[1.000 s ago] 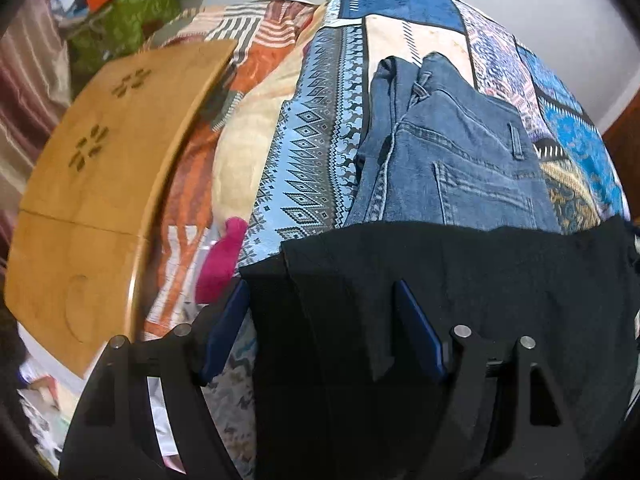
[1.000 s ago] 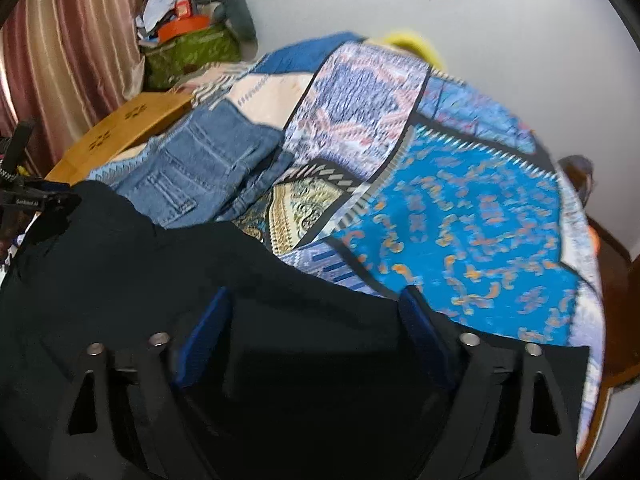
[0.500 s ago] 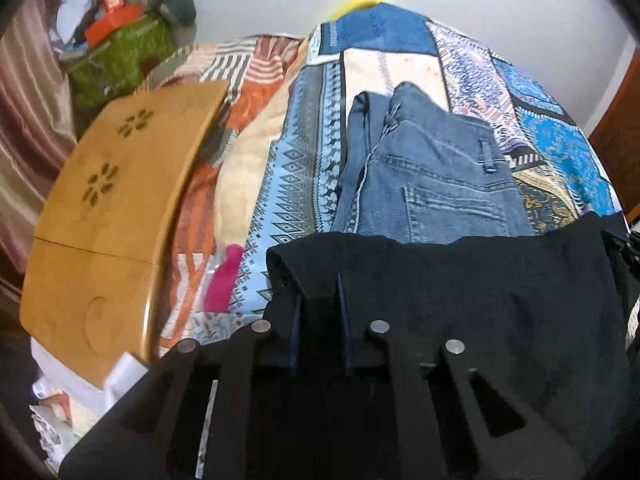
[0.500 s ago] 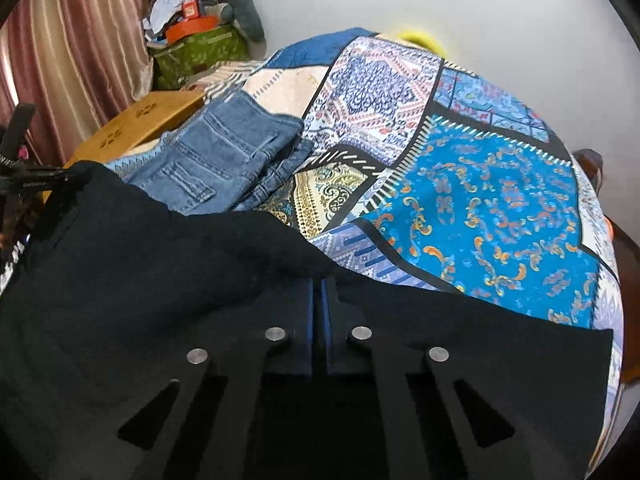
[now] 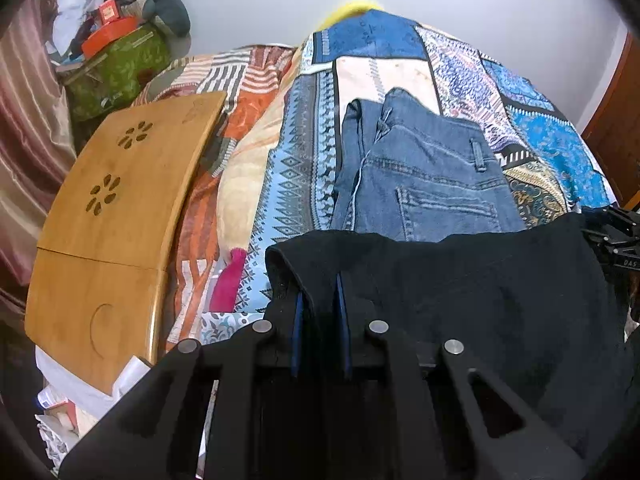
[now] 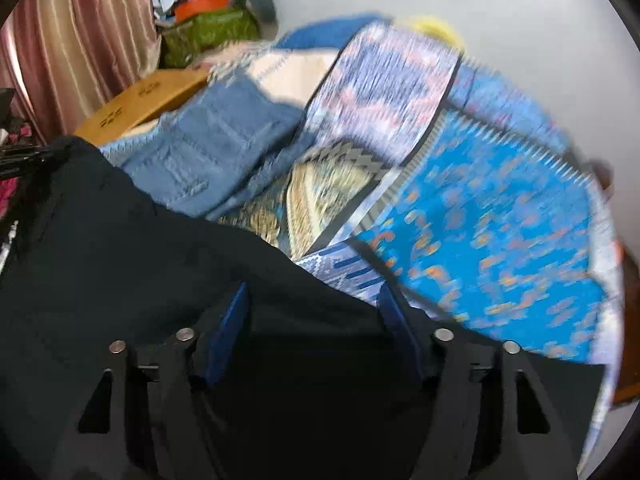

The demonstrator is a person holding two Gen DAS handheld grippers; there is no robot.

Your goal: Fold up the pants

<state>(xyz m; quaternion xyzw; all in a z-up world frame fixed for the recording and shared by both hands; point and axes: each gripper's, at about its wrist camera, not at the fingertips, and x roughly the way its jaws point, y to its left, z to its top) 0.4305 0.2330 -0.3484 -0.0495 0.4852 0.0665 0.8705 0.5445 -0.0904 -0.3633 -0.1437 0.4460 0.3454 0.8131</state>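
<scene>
We see the black pants (image 5: 480, 280) spread across the near edge of the bed (image 5: 384, 76), which wears a patchwork cover. Our left gripper (image 5: 320, 312) has its blue pads drawn close together, clamped on a fold of the pants near their left corner; dark cloth fills the narrow gap between the pads and runs up to a raised edge just above them.

Our right gripper (image 6: 316, 320) stands about half wide, its jaws having just been opening. Its blue pads sit apart with the pants lying below and between them, and neither pad presses on the cloth. The right view is blurred, so finer detail of the cloth there is lost.

Beyond the black pants, toward the middle of the bed, lies a folded pair of jeans (image 5: 420, 184), back pocket up, its near end overlapped by the pants' far edge. At the bed's left edge a wooden tray (image 5: 116, 216) with flower-shaped cut-outs rests on a striped orange blanket (image 5: 240, 92). A pink thing (image 5: 228, 284) lies just beside the pants' left corner, between tray and cover. A green bag (image 5: 116, 68) with an orange box on top sits at the far left corner, against the wall, next to a curtain (image 6: 80, 36).
</scene>
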